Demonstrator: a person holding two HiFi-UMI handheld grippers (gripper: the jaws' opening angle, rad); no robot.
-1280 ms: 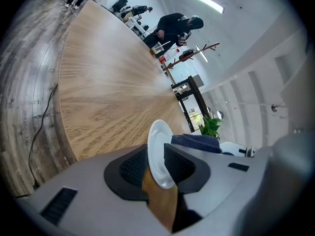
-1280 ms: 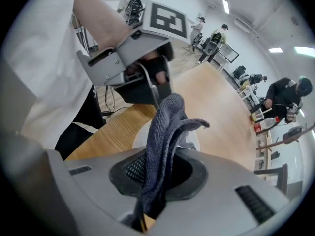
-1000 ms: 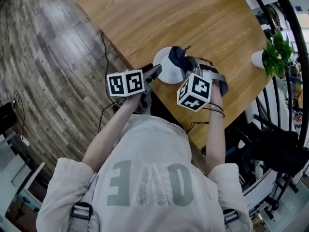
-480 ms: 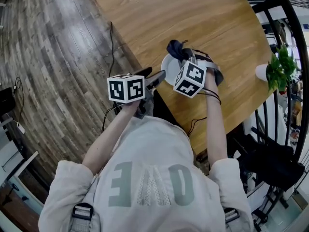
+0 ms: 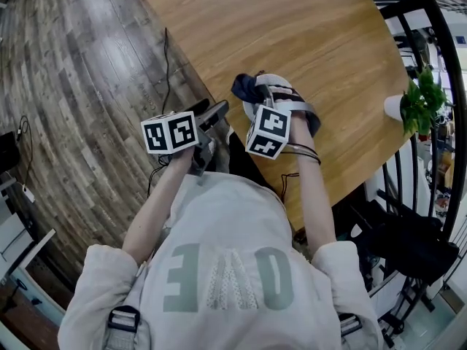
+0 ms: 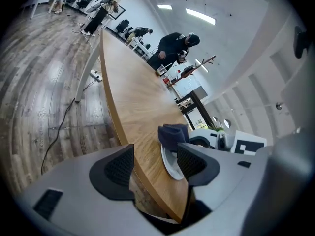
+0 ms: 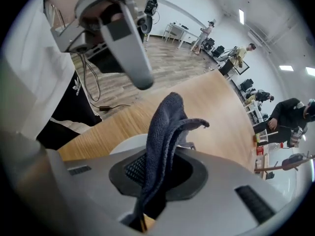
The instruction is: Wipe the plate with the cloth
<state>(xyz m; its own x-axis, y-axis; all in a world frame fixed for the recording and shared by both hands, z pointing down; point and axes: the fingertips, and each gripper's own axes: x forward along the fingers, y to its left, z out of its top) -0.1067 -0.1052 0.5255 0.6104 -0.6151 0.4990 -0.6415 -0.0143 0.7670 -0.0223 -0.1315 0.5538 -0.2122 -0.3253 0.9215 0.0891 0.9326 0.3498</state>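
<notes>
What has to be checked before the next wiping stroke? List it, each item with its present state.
1. Cloth clamped in the right gripper: ok, the jaws are shut on it.
2. Plate steadied by the left gripper: not ok, its jaws stand apart and grip nothing.
3. Plate resting on the table: ok, though it lies close to the near edge.
4. Cloth touching the plate: cannot tell, the gripper and the cloth itself hide the contact.
</notes>
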